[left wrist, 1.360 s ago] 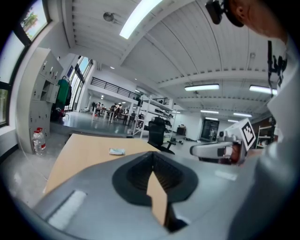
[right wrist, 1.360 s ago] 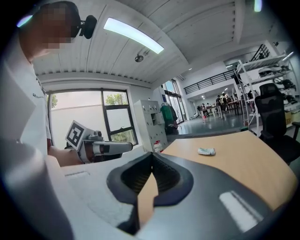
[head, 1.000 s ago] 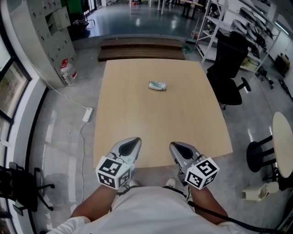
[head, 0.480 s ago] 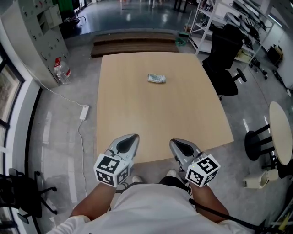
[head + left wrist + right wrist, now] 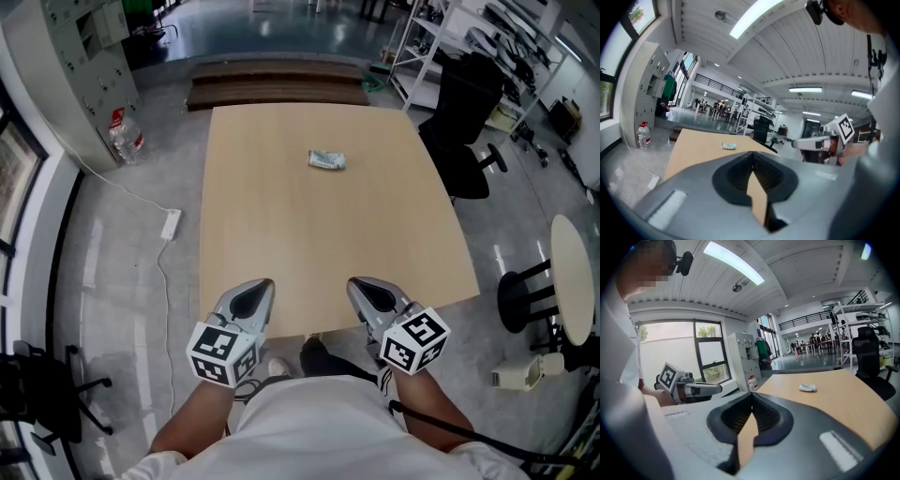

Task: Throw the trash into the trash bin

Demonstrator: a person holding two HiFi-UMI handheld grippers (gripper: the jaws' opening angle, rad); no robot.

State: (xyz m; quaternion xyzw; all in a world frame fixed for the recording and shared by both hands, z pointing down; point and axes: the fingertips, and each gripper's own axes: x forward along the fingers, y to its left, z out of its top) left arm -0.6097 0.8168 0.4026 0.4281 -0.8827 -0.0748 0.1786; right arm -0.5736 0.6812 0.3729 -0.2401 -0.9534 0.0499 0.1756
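The trash (image 5: 326, 160) is a small crumpled wrapper, pale with greenish print, lying alone on the far half of the table (image 5: 281, 234), a little right of its middle and well apart from both grippers. The left gripper (image 5: 251, 298) and right gripper (image 5: 370, 292) sit side by side over the table's near edge, each with its jaws pressed together on nothing. The table is bare light wood on a glossy grey floor, with a water bottle (image 5: 125, 138) and grey lockers (image 5: 80, 66) to the left, a power strip (image 5: 170, 223) near them, and a black chair (image 5: 473, 122) and shelves (image 5: 506, 37) to the right.
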